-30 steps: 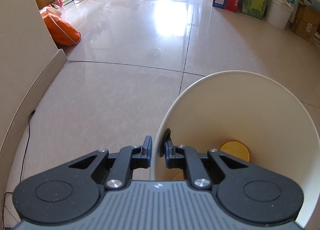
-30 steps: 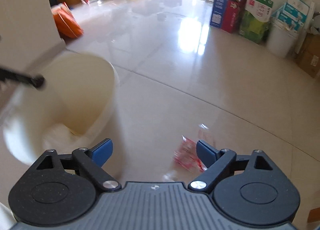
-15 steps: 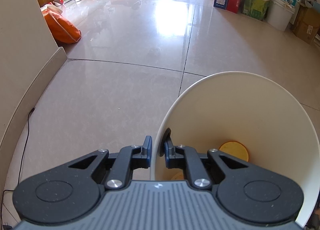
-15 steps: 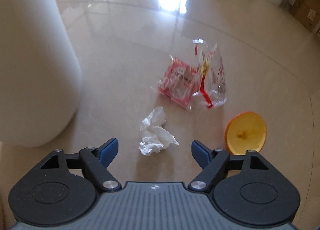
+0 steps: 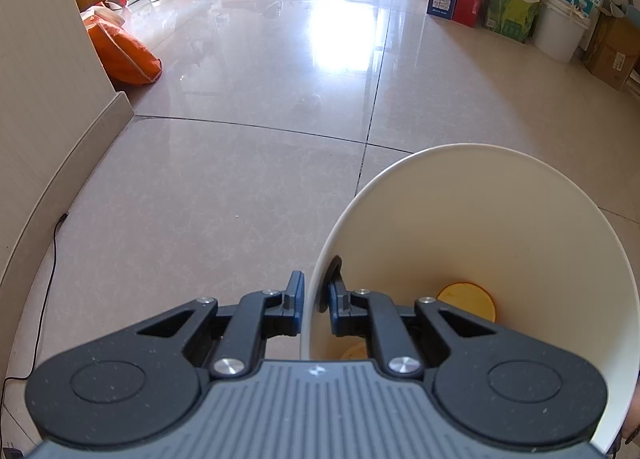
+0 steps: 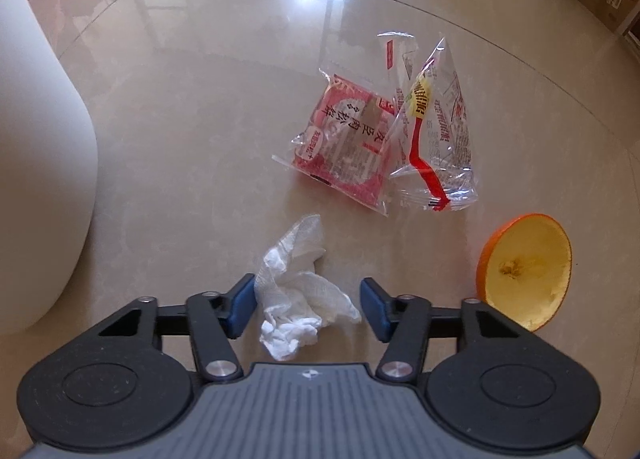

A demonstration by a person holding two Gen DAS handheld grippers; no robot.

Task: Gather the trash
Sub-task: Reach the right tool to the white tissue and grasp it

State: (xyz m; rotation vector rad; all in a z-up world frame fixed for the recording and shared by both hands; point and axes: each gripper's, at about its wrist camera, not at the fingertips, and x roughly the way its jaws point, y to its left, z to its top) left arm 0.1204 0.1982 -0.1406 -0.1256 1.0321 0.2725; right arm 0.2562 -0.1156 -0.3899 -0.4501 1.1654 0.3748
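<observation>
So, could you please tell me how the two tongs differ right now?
The left tongs are shut on the cream plastic bin, pinching its rim; the right tongs are open, straddling the crumpled white tissue on the floor. The left hold their load aloft; the right grip nothing. Both have blue-padded black fingers.

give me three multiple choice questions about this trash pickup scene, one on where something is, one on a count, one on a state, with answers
1. Where is the crumpled tissue?
A. Inside the bin
B. Between the open fingers of the right hand-held gripper
C. On top of the wrappers

2. How many plastic wrappers lie on the floor?
A. Two
B. Four
C. None

3. What is the left hand-held gripper doing?
A. Open over bare floor
B. Holding a peel
C. Shut on the rim of the white bin

Answers: 1 B, a finger shows on each side of it. 2 A, one red, one clear. 3 C, its fingers pinch the wall.
</observation>
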